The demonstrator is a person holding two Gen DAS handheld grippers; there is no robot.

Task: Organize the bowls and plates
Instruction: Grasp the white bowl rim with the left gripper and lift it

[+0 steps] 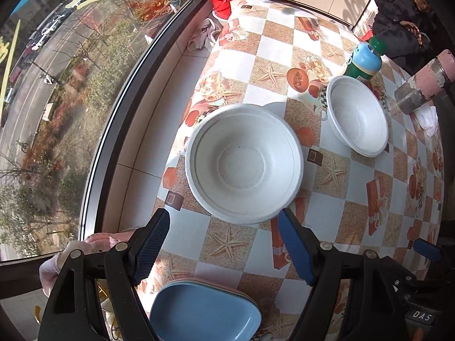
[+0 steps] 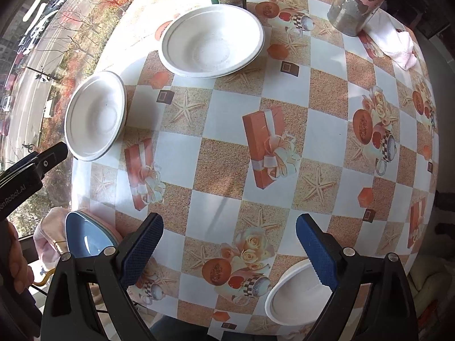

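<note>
- A white bowl (image 1: 244,163) sits upright on the table (image 1: 335,196), at the window-side edge; it serves as the landmark here.
- The left gripper (image 1: 223,244) hangs just above the table on the near side of that bowl, its blue pads spread wide with nothing between them.
- A second white bowl (image 1: 358,116) stands beyond and to the right of the landmark bowl, apart from it, just in front of a green-capped bottle (image 1: 365,59).
- A stack of shallow plates, blue on top (image 1: 204,312), lies nearer than the landmark bowl, at the table's near edge under the left gripper.
- The right gripper (image 2: 229,251) hovers over bare chequered cloth, well to the right of the landmark bowl (image 2: 95,115); its fingers are spread and hold nothing.
- A third white bowl (image 2: 295,295) rests at the near table edge beneath the right gripper's right finger (image 2: 317,251).
- A worn pink flask (image 2: 359,0) stands on a white cloth (image 2: 395,44) at the far right, well apart from the landmark bowl.
</note>
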